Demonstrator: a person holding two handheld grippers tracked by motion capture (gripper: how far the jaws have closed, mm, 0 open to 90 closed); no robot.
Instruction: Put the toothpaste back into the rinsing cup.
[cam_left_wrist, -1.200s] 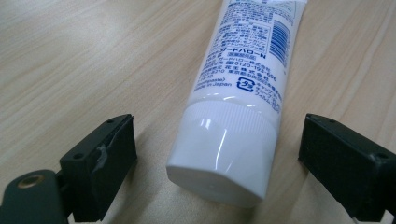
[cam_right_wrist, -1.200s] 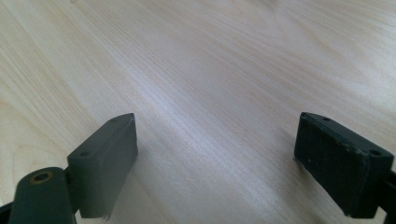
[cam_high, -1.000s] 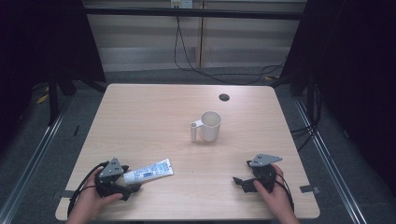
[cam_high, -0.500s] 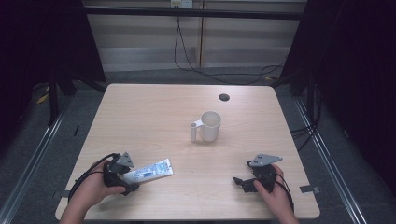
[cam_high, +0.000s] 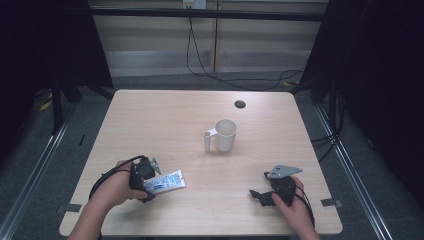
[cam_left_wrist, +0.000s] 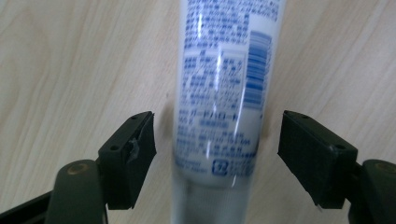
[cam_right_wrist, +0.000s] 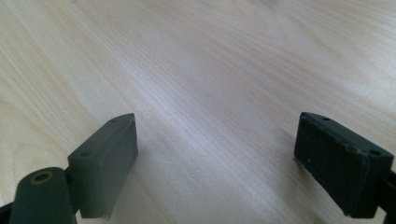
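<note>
A white tube with blue print (cam_high: 165, 181) lies flat on the wooden table (cam_high: 150, 125) near its front left. My left gripper (cam_high: 145, 186) is at the tube's left end. In the left gripper view the tube (cam_left_wrist: 219, 93) runs up between the two black jaws, which stand apart on either side without touching it, so my left gripper (cam_left_wrist: 215, 149) is open. A white mug (cam_high: 223, 135) stands upright mid-table, handle to the left. My right gripper (cam_high: 261, 195) rests low at the front right, open, with bare wood between its fingers (cam_right_wrist: 105, 163).
A small dark round hole (cam_high: 240, 104) sits in the table near the far edge. Cables hang behind the table. Dark floor and metal rails flank both sides.
My left gripper has turned and slid right, so its jaws now straddle the tube's left end. The right gripper, mug and tube have stayed put.
</note>
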